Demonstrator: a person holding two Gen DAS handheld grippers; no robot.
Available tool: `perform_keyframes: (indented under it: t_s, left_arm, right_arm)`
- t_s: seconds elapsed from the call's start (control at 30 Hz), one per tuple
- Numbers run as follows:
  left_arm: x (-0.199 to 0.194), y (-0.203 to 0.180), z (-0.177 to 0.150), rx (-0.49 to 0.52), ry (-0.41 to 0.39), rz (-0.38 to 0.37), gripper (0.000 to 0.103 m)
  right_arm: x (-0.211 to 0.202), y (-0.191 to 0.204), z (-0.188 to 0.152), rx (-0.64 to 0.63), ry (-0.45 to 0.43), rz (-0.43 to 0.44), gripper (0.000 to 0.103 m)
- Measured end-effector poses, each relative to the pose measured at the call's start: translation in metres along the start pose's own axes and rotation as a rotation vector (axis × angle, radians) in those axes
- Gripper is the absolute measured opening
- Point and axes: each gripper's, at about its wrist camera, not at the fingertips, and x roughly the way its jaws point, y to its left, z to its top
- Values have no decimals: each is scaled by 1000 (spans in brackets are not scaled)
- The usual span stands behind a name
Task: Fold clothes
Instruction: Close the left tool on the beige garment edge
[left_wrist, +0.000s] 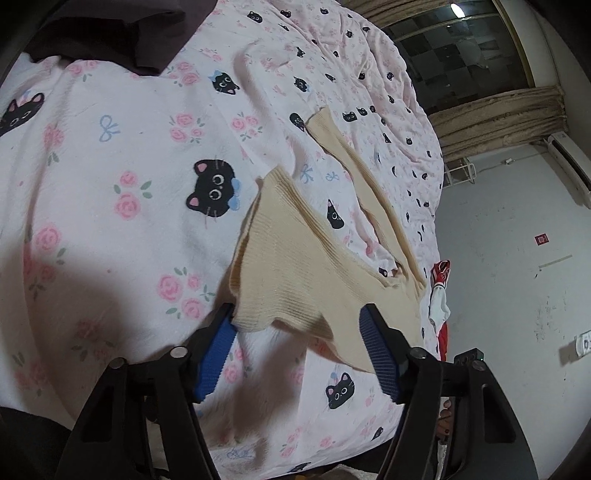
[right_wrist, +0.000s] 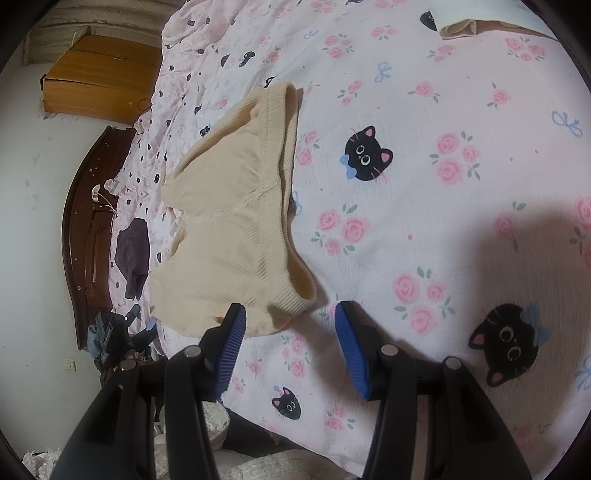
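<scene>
**Both grippers spread wide at the near edge of the cream garment**

Our left gripper (left_wrist: 299, 332) has its jaws wide apart, the blue pads (left_wrist: 216, 360) straddling the near hem of the cream ribbed garment (left_wrist: 295, 266); the left fingertip sits right at the fabric's corner, and nothing is clamped. Our right gripper (right_wrist: 288, 325) is likewise spread, its left fingertip touching or overlapping the lower edge of the same cream garment (right_wrist: 229, 229), its right pad over bare bedding.

The garment lies flat on the cat-and-rose bedsheet (left_wrist: 110, 155), with its waistband (right_wrist: 284, 147) running along one side in the right wrist view and two leg-like parts stretching away in the left wrist view.

Further out, a dark maroon cloth (left_wrist: 110, 33) lies at the far corner of the bed in the left view. A red-and-white item (left_wrist: 439, 295) hangs off the bed's edge just beyond the garment. In the right view, a dark purple cloth (right_wrist: 133, 251) rests near the wooden headboard (right_wrist: 85, 229), a wooden cabinet (right_wrist: 99, 81) stands behind, and another cream piece (right_wrist: 458, 27) lies at the far top. Both grippers point down toward the sheet from the bed's near edge.
</scene>
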Motion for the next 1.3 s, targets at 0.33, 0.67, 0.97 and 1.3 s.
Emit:
perform_keyframes:
  t_s: [0.33, 0.67, 0.97, 1.3]
  left_arm:
    - [-5, 19, -4, -65, -3, -23, 16]
    - [-19, 10, 1, -18, -38, 42, 14]
    - [-15, 14, 3, -78, -38, 11, 15]
    - [-15, 19, 4, -136, -68, -24, 46]
  right_arm:
    - [0, -1, 1, 4, 1, 3, 52]
    - [0, -2, 1, 3, 2, 3, 52]
    - [-1, -3, 2, 1, 2, 4, 53]
    - [-2, -5, 2, 3, 6, 6, 53]
